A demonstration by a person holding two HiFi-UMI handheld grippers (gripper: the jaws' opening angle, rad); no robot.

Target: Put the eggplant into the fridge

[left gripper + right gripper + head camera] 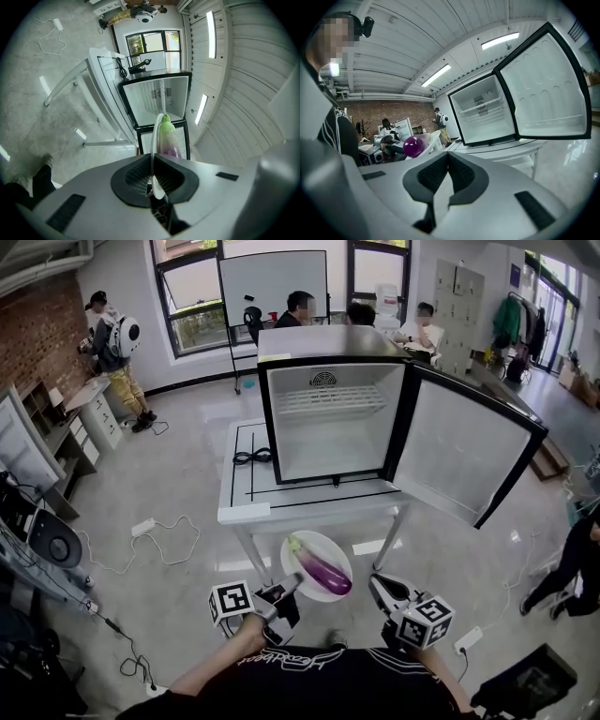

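The eggplant [322,568] lies on a white plate [330,546] in front of the open fridge [328,427] — the left claw [292,582] is clenched on the plate's rim, probably to carry both there, while the right claw [377,585] is closed on nothing.

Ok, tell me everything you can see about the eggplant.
Long and slim, the eggplant is glossy purple, fading to a pale green stem end; the skin looks smooth and whole. It lies flat on a white plate, green end toward the open fridge, purple end toward the person. Only the plate touches it. The left hand-held gripper is clamped on the plate's rim, holding it in the air short of the table; the eggplant is not yet in the fridge.
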